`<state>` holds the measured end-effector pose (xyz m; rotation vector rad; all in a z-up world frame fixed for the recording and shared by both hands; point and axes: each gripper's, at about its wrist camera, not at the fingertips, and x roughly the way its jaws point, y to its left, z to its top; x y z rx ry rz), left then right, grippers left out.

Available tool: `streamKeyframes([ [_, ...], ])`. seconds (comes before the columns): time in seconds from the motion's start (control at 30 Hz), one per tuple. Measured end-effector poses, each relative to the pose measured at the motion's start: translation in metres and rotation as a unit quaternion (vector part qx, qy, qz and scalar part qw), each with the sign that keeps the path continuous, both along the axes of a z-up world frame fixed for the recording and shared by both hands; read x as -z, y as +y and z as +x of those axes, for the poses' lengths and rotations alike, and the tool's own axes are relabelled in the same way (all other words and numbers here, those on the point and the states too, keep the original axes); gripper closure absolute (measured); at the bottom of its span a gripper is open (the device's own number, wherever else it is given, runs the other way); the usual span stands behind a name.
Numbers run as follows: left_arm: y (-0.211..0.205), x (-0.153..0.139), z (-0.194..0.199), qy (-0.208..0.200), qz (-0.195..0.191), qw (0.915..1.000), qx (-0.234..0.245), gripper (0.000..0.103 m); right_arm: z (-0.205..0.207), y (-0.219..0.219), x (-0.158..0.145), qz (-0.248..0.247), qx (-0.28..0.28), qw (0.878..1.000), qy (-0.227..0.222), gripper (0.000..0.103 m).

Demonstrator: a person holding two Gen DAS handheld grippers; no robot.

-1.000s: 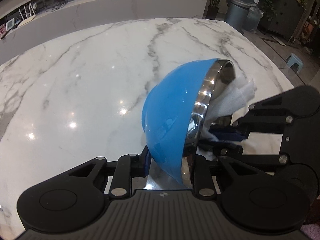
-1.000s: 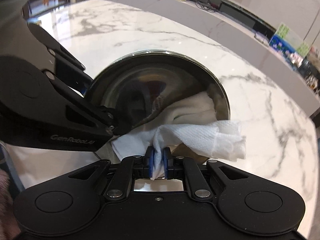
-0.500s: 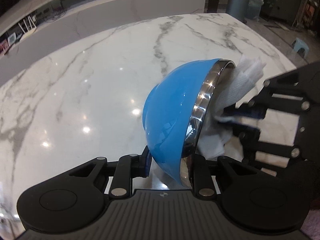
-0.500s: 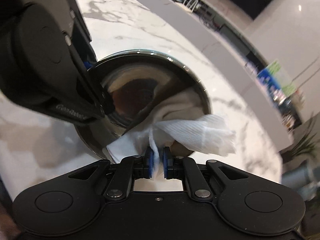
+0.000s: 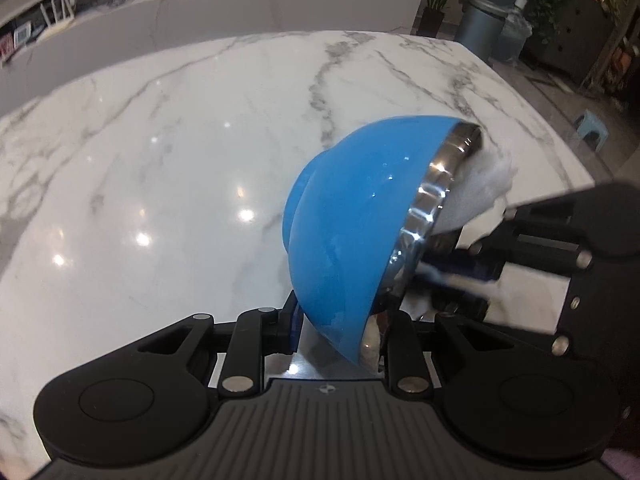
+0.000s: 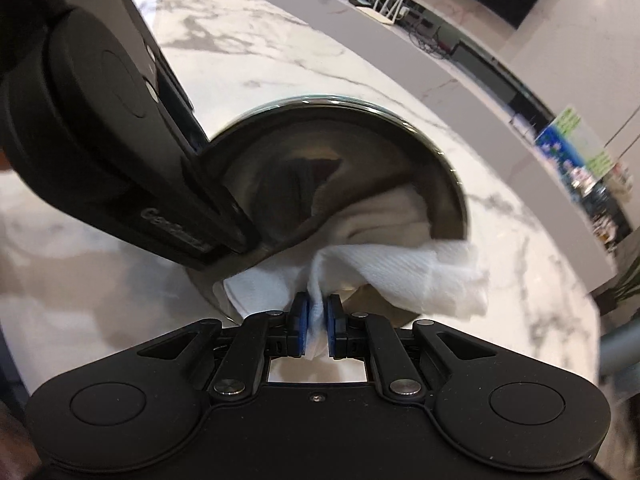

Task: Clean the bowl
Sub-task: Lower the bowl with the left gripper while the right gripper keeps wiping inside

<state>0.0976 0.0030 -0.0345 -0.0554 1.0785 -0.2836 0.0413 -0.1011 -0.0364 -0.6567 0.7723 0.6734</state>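
A blue bowl [image 5: 356,216] with a shiny steel inside [image 6: 320,184] is held tilted on its side above the marble table. My left gripper [image 5: 340,328] is shut on the bowl's rim at its lower edge. My right gripper [image 6: 318,320] is shut on a white paper towel [image 6: 408,276], which is pressed into the bowl's lower right inside. In the left wrist view the towel [image 5: 480,188] sticks out past the rim, with the right gripper [image 5: 460,276] beside it.
The white marble table [image 5: 180,160] spreads under both grippers. Its right edge drops to a floor with a small blue stool [image 5: 592,128] and a grey bin [image 5: 484,28]. A long counter [image 6: 400,40] runs behind the table.
The bowl has tilted and turned a little in my left gripper. The towel has slid around the inside of the bowl toward its upper rim. Both grips are unchanged.
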Motion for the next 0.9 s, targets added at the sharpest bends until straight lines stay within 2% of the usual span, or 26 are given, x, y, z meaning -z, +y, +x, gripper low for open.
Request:
streamKeyframes([
  [0.13,0.012,0.001,0.005,0.028,-0.042,0.9986,-0.017,0.083,0.007,-0.009,-0.014,0.032,0.012,0.999,0.021,0.096],
  [0.27,0.019,0.001,0.009,0.053,-0.064,0.9956,-0.041,0.081,0.014,-0.014,-0.032,0.044,0.019,0.999,0.003,0.096],
  [0.37,0.022,-0.002,0.012,0.049,-0.063,0.9951,-0.059,0.074,0.023,-0.012,-0.042,0.045,0.022,0.999,-0.017,0.096],
  [0.43,0.024,-0.004,0.013,0.042,-0.059,0.9953,-0.065,0.071,0.028,-0.009,-0.047,0.047,0.023,0.998,-0.021,0.096],
  [0.5,0.027,-0.009,0.014,0.029,-0.052,0.9957,-0.071,0.065,0.033,-0.006,-0.050,0.051,0.026,0.998,-0.018,0.096],
  [0.57,0.032,-0.014,0.015,0.013,-0.045,0.9958,-0.079,0.064,0.019,-0.009,-0.051,0.051,0.025,0.998,-0.016,0.096],
  [0.67,0.039,-0.019,0.018,-0.010,-0.034,0.9956,-0.087,0.065,0.032,-0.003,-0.049,0.051,0.019,0.998,-0.010,0.096],
  [0.7,0.043,-0.019,0.019,-0.016,-0.032,0.9953,-0.090,0.069,0.033,-0.001,-0.047,0.051,0.019,0.998,-0.009,0.096],
  [0.8,0.050,-0.018,0.023,-0.016,-0.031,0.9951,-0.092,0.077,0.050,0.005,-0.044,0.052,0.018,0.998,0.003,0.096],
  [0.9,0.055,-0.014,0.024,-0.011,-0.040,0.9945,-0.096,0.078,0.066,0.012,-0.042,0.055,0.020,0.998,0.017,0.096],
])
